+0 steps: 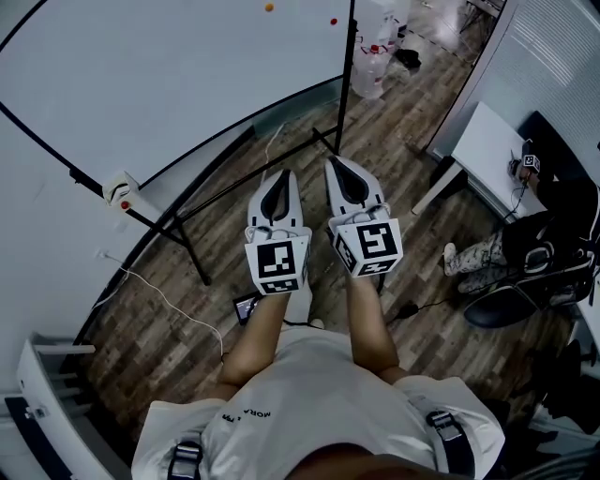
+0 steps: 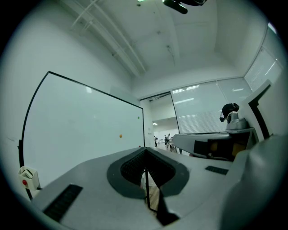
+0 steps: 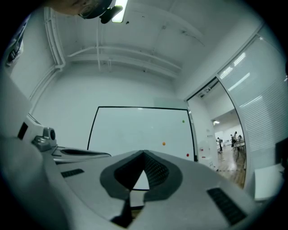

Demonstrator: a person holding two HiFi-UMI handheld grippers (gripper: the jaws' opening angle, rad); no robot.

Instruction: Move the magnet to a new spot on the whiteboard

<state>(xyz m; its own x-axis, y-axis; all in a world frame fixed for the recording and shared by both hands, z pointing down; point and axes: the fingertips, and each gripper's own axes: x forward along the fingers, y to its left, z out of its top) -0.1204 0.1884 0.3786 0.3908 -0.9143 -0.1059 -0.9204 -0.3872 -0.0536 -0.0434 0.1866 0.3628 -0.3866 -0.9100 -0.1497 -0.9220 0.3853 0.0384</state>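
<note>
Whiteboard [image 1: 169, 75] far ahead; orange magnet [image 1: 269, 7] on its right part, well beyond left gripper [image 1: 281, 183] and right gripper [image 1: 339, 171], both pressed together, empty.

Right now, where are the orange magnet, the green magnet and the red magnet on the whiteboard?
orange magnet [image 3: 163, 143], right gripper view, its centre.
green magnet [image 3: 183, 121], right gripper view, its centre.
red magnet [image 3: 187, 155], right gripper view, its centre.

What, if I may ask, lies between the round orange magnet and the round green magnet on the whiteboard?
Nothing: the right gripper view shows bare whiteboard between the orange magnet and the green magnet.
</note>
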